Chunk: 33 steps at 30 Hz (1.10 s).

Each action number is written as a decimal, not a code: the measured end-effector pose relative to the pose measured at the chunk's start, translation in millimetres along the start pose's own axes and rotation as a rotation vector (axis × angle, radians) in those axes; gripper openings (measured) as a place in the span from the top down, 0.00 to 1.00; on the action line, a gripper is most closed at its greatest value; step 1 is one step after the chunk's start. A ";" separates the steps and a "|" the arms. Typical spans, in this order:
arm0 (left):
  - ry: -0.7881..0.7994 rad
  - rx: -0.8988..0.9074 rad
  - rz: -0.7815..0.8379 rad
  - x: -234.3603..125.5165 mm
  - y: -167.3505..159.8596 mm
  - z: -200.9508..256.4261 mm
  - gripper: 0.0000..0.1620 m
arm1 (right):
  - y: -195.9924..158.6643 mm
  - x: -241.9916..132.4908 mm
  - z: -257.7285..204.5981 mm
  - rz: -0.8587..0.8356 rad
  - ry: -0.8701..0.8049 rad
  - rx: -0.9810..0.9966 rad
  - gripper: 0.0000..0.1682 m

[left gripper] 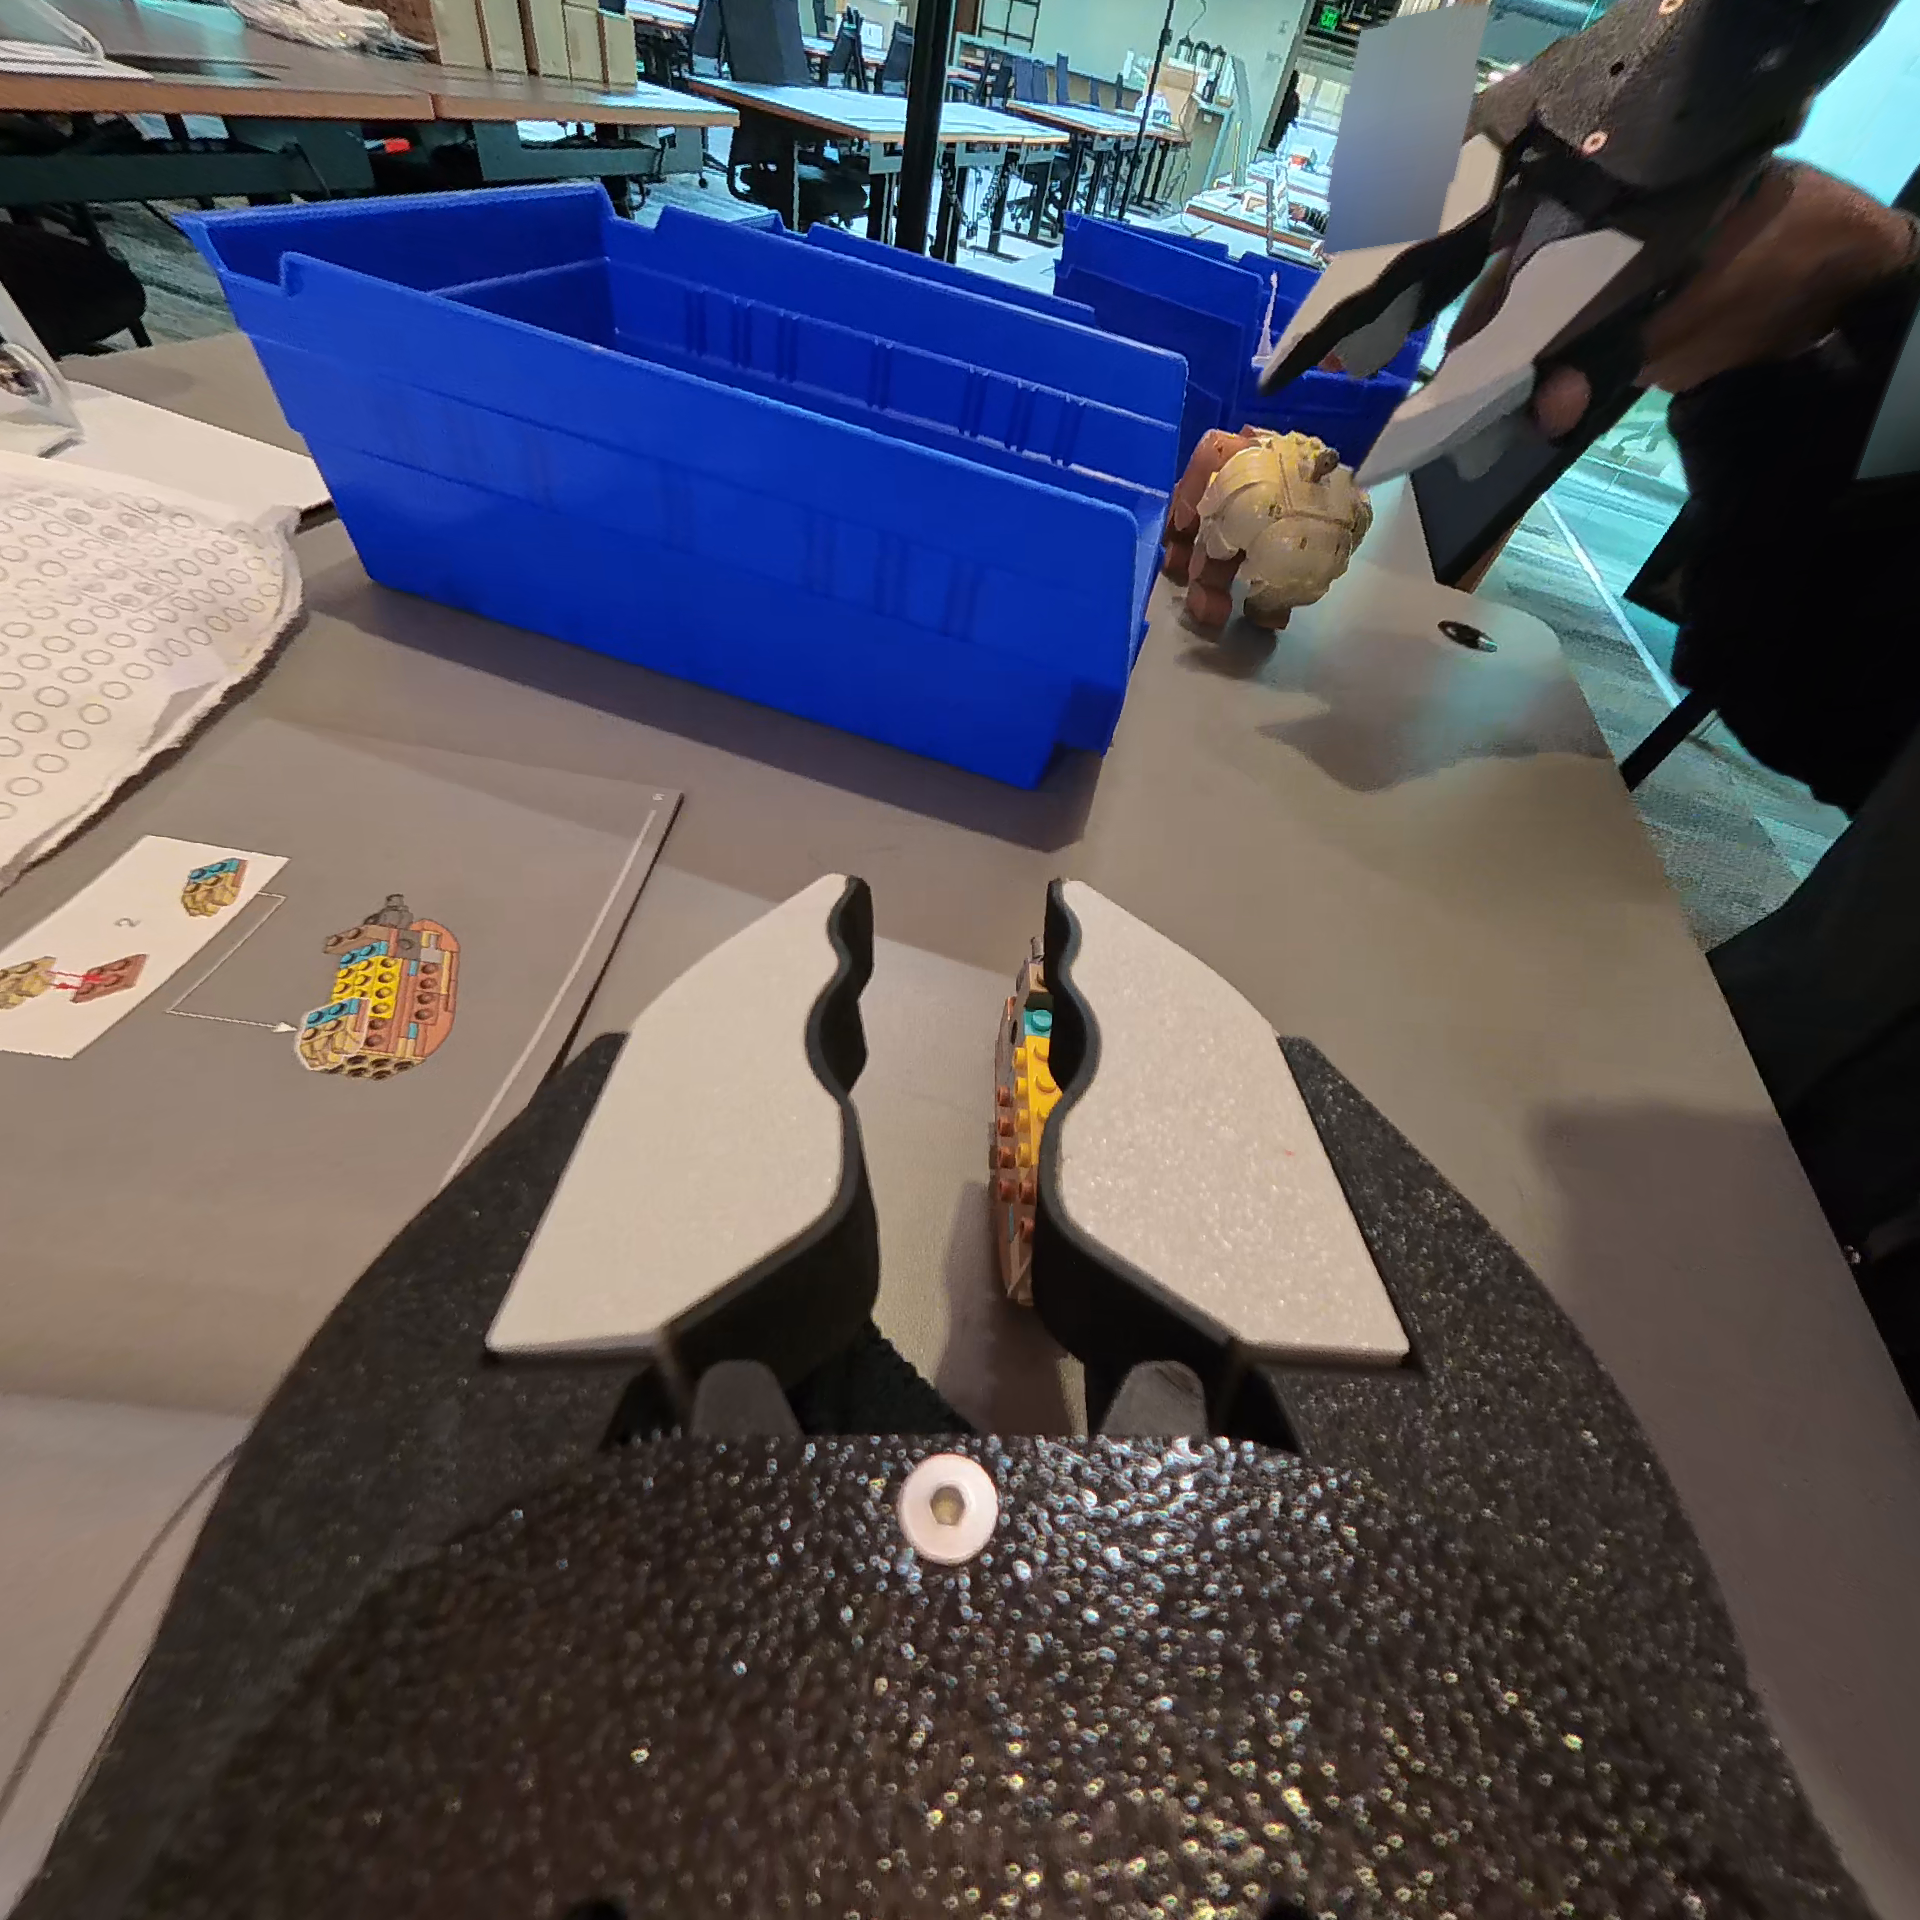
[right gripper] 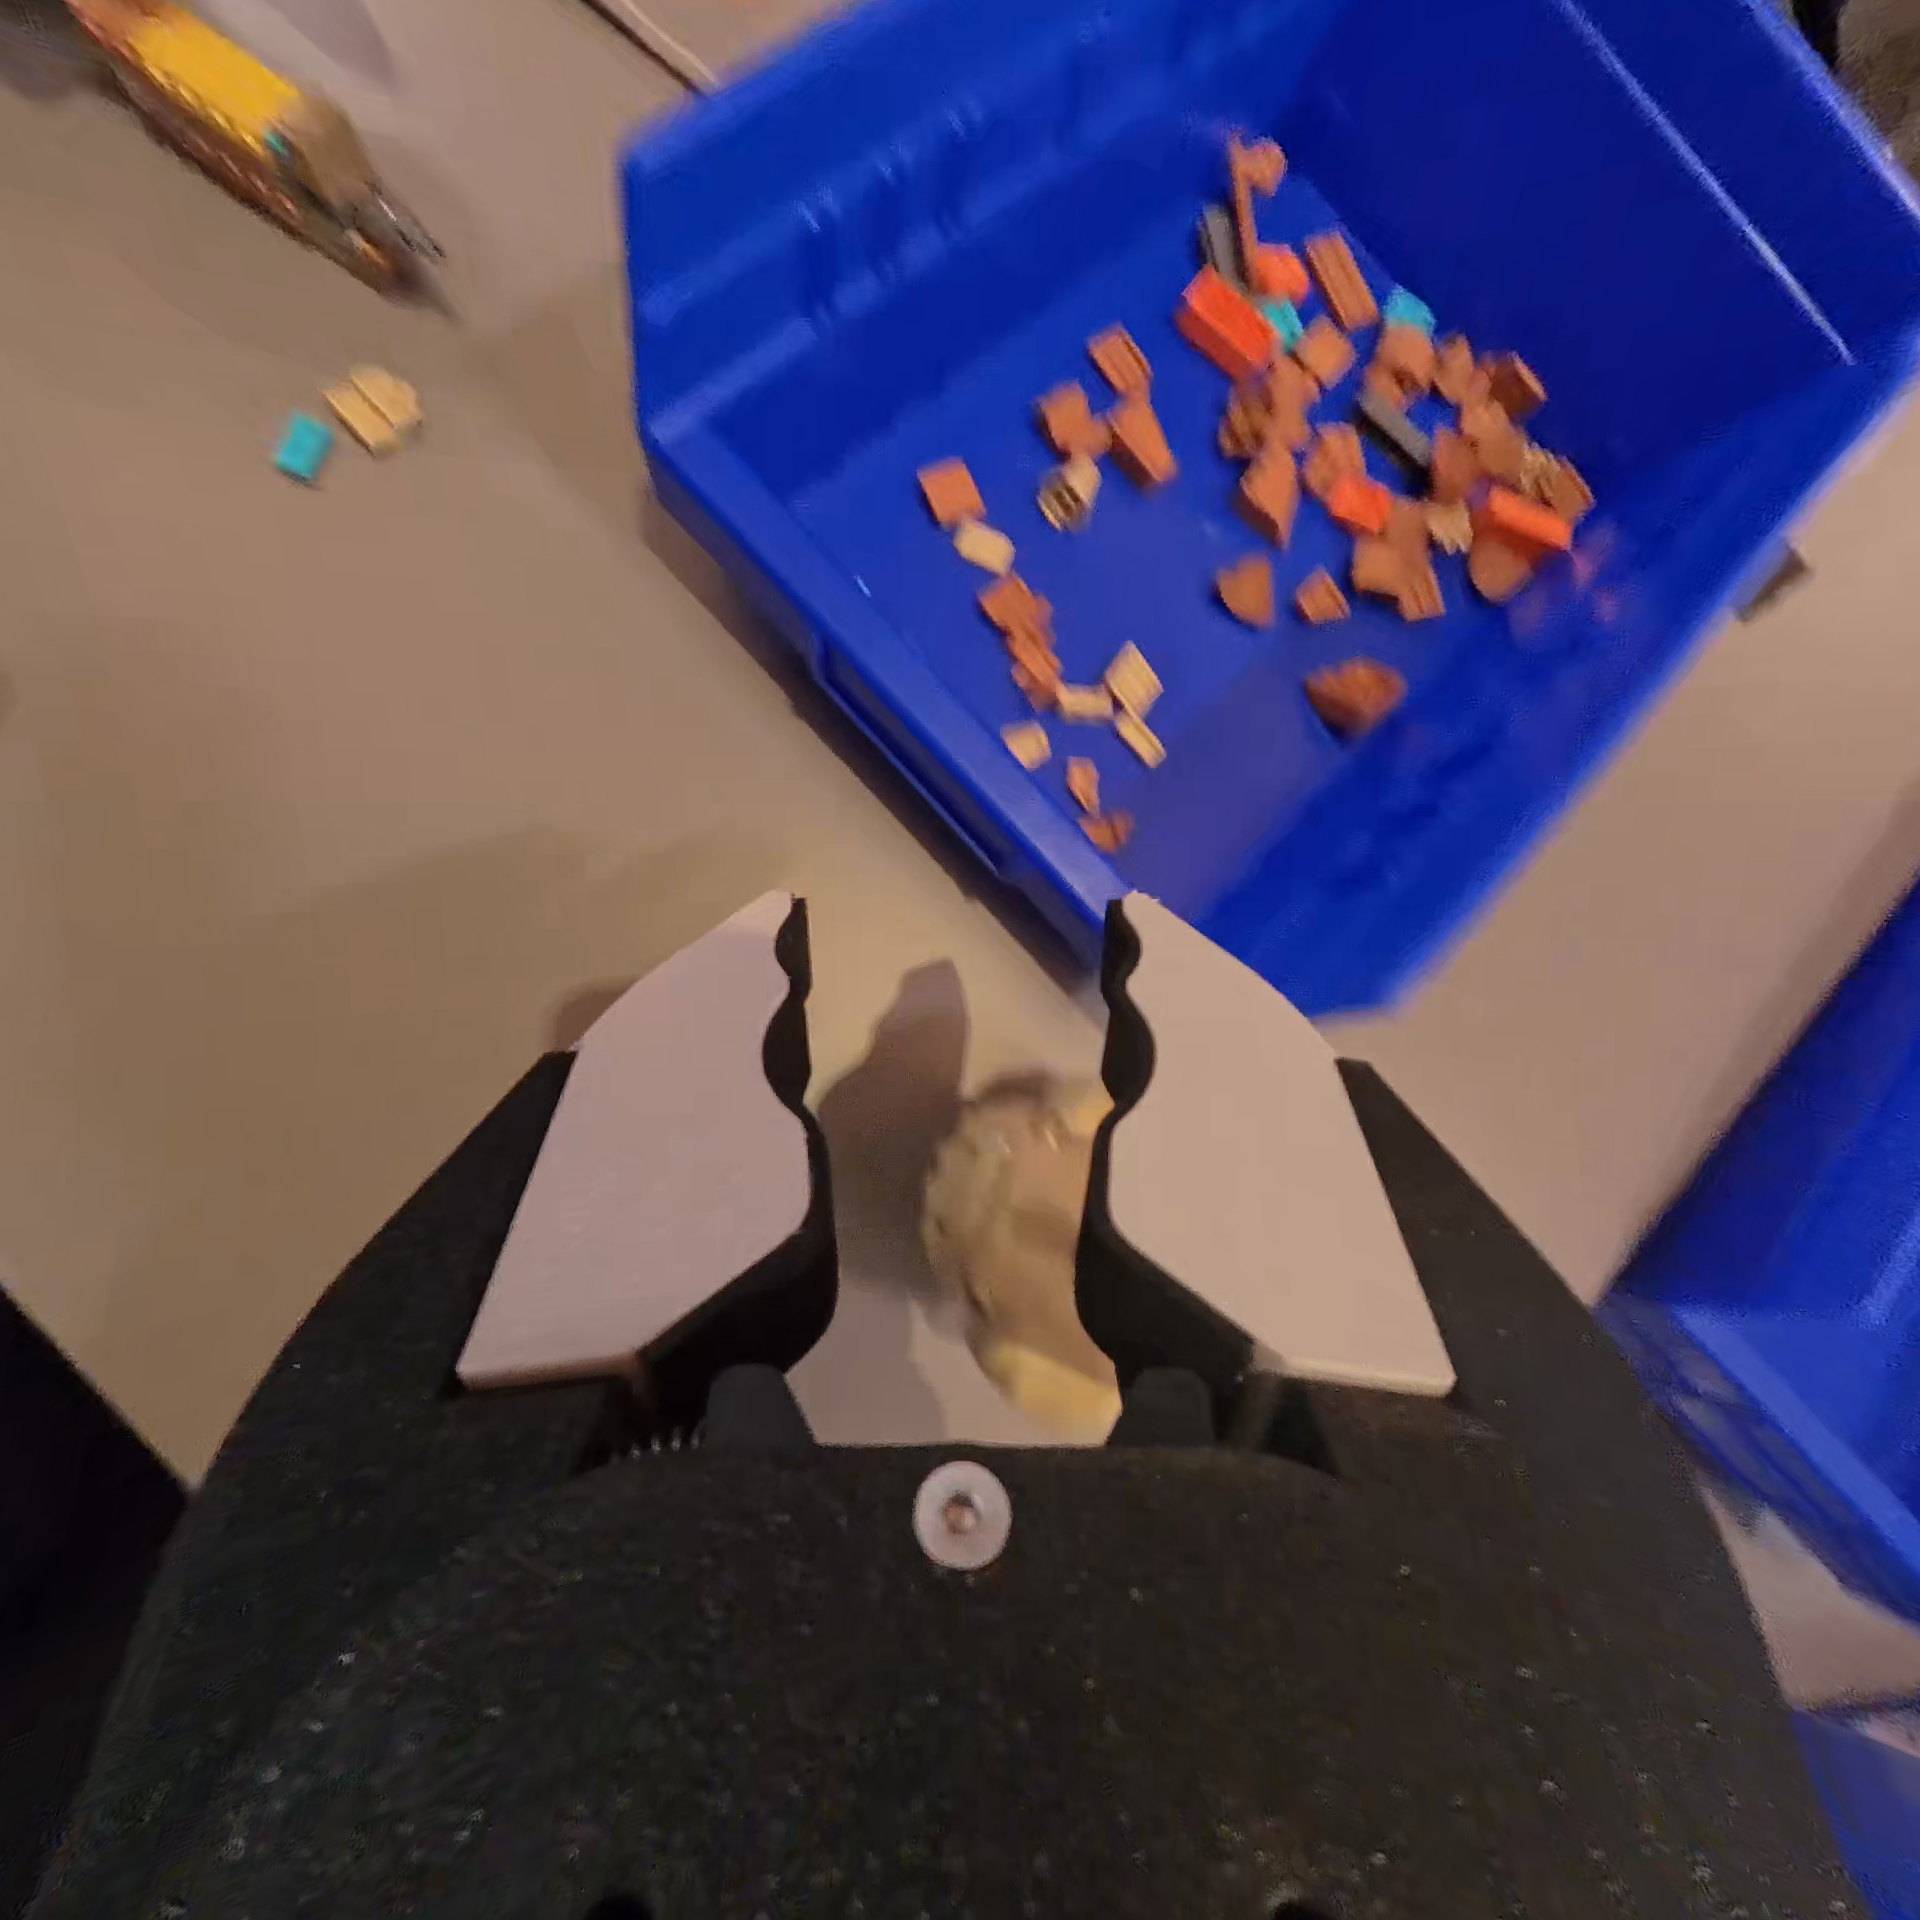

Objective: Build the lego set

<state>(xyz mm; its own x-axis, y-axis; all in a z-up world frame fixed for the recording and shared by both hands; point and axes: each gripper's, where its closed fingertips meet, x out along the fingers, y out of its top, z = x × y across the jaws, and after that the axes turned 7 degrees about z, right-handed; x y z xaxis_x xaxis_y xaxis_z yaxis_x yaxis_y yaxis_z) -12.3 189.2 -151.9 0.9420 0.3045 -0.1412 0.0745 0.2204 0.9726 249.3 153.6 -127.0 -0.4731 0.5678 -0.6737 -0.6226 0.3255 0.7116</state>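
Left gripper (left gripper: 956, 997): jaws apart, low over the grey table (left gripper: 1299, 831); a partly built lego model (left gripper: 1023, 1122) (yellow, brown, teal) lies on edge against the inner face of its right finger — not clamped, since the other finger stands clear of it.

Right gripper (right gripper: 956, 997): jaws apart, gripping nothing, above a tan-and-brown lego creature (left gripper: 1273, 520) that stands just beside the blue bin's corner, near the table's right edge.

Open room: bare tabletop between the two grippers and along the right edge.

Blue bin (right gripper: 727, 499): loose lego pieces (right gripper: 1330, 447), mostly brown, some orange, tan, teal and grey, spread over its floor. A second blue bin (right gripper: 1766, 1351) lies alongside; contents not visible.

Loose on table: teal piece (right gripper: 304, 447), tan pieces (right gripper: 374, 410).

Instruction sheet (left gripper: 312, 987): flat, left of the left gripper.
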 end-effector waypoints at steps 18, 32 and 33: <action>-0.047 0.023 -0.014 -4.4 -4.0 17.4 0.81 | 11.8 87.2 -85.6 -0.130 0.059 -0.089 0.64; -0.053 0.006 -0.010 -3.4 -3.5 18.8 0.81 | -30.5 11.0 -164.6 -0.194 0.330 0.007 0.61; -0.054 0.005 -0.009 -3.5 -3.4 18.7 0.81 | -33.0 6.0 -169.9 -0.201 0.359 0.006 0.60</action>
<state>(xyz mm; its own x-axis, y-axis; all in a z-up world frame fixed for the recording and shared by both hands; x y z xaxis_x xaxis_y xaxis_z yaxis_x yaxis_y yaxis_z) -9.6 170.0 -151.3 0.9575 0.2524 -0.1397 0.0843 0.2184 0.9722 161.2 17.8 -188.4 -0.5301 0.1931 -0.8257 -0.7220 0.4078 0.5589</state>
